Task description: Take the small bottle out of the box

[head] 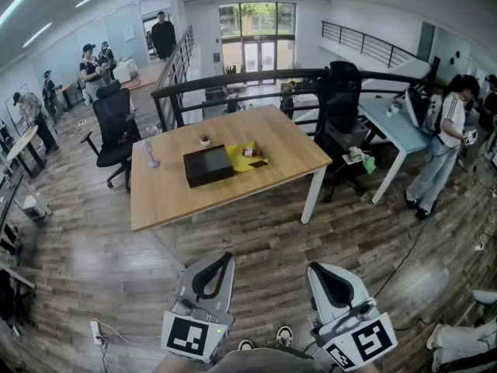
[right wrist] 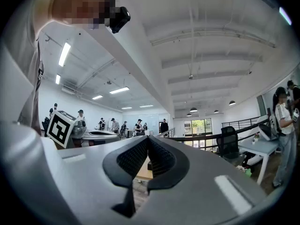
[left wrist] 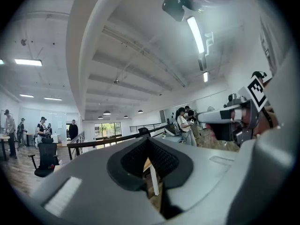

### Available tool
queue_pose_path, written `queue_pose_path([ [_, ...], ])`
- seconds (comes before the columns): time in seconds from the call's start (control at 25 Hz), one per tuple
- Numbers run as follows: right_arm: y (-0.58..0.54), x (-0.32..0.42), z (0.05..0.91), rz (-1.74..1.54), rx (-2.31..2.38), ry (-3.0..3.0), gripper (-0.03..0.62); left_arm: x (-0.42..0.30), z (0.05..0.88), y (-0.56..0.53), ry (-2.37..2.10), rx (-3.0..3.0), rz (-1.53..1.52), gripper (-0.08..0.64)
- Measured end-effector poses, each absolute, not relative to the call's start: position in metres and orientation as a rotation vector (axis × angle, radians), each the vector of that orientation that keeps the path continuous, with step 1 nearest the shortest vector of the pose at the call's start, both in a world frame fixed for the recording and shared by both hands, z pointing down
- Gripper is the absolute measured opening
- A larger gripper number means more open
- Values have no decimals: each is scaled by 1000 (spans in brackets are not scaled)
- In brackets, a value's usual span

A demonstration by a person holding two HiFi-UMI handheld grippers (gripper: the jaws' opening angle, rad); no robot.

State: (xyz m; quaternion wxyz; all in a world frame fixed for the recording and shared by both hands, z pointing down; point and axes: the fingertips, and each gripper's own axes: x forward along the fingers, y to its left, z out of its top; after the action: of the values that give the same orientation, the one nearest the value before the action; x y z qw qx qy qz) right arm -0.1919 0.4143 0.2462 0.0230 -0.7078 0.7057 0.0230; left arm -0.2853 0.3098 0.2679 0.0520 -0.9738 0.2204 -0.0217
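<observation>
Wood-plank flooring runs from our feet to a pale wooden bench (head: 167,196) that stands well ahead of us in an open office, with people busy at the desks around it. On the bench lies a flat black box (head: 207,165), lid down, its long side running across our view and slightly skewed. Touching its right end is a yellow opened wrapper or tray (head: 237,164), and on it sits a small dark-red thing (head: 250,152). We judge it may be the small bottle, but it is too small to tell.

Both tools hang level over the floor, well short of the bench. The left gripper (head: 228,257) has its jaws closed tip to tip on nothing, and so does the right gripper (head: 313,269). The box lies straight ahead and a little above the left one in our view, so we judge the left hand marginally nearer, though both must first cross the floor.

We can read no brand or label; the only print is the black-and-white square markers (head: 192,336) on the cubes.
</observation>
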Motion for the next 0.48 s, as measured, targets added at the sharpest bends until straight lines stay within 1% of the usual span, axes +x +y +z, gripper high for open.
queue_pose_path([
  [0.48, 406, -123, 254, 97, -2183, 2211, 11, -220, 267, 302, 715, -2891, -27, 0],
])
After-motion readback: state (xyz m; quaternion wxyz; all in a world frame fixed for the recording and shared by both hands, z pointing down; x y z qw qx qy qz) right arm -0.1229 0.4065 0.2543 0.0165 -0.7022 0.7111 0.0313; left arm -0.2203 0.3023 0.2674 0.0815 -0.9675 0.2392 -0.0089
